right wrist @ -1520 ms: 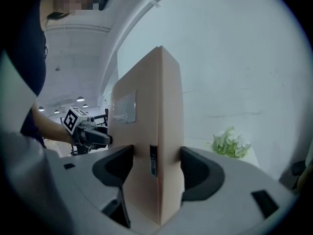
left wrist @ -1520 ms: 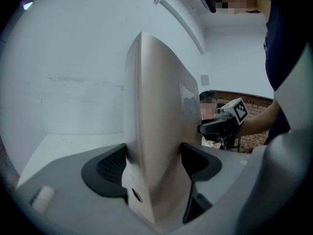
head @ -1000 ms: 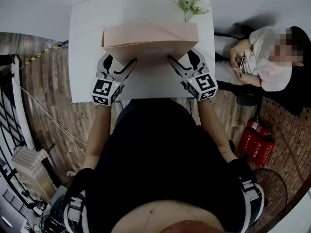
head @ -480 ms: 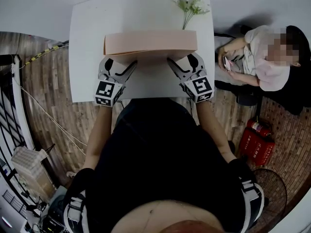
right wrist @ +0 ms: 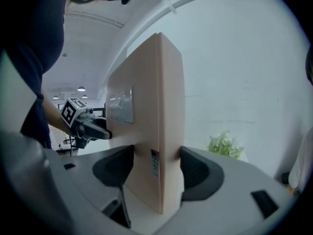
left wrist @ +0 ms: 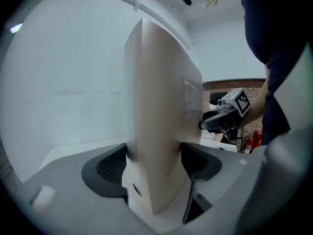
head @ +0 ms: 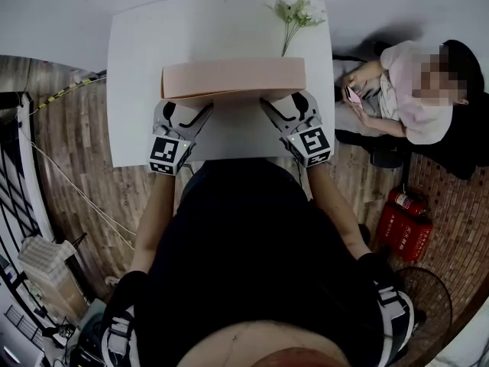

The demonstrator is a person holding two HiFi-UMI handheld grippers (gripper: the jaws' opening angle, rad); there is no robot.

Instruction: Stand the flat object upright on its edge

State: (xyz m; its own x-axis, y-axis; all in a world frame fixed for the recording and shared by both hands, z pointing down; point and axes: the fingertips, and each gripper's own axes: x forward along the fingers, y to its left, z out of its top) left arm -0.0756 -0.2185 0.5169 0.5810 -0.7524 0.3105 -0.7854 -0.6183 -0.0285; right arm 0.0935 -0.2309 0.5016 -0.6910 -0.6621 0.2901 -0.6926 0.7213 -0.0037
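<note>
Over white table (head: 153, 44), L gripper (head: 189, 107) & R gripper (head: 284, 102) fingers (right wrist: 200, 173) pinch flat matte pink box (head: 233, 77) upright.

Box (head: 233, 77): pale peach
Table (head: 153, 37): white
Flowers (head: 296, 10): white, green stems
Floor (head: 76, 151): brown planks
Extinguishers (head: 407, 224): red

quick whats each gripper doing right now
Left gripper: closed on one end of the flat pale pink cardboard box.
Right gripper: closed on the box's other end.

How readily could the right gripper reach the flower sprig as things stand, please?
Probably not yet: the right gripper is shut on the pink box, which stands between it and the flower sprig.
</note>
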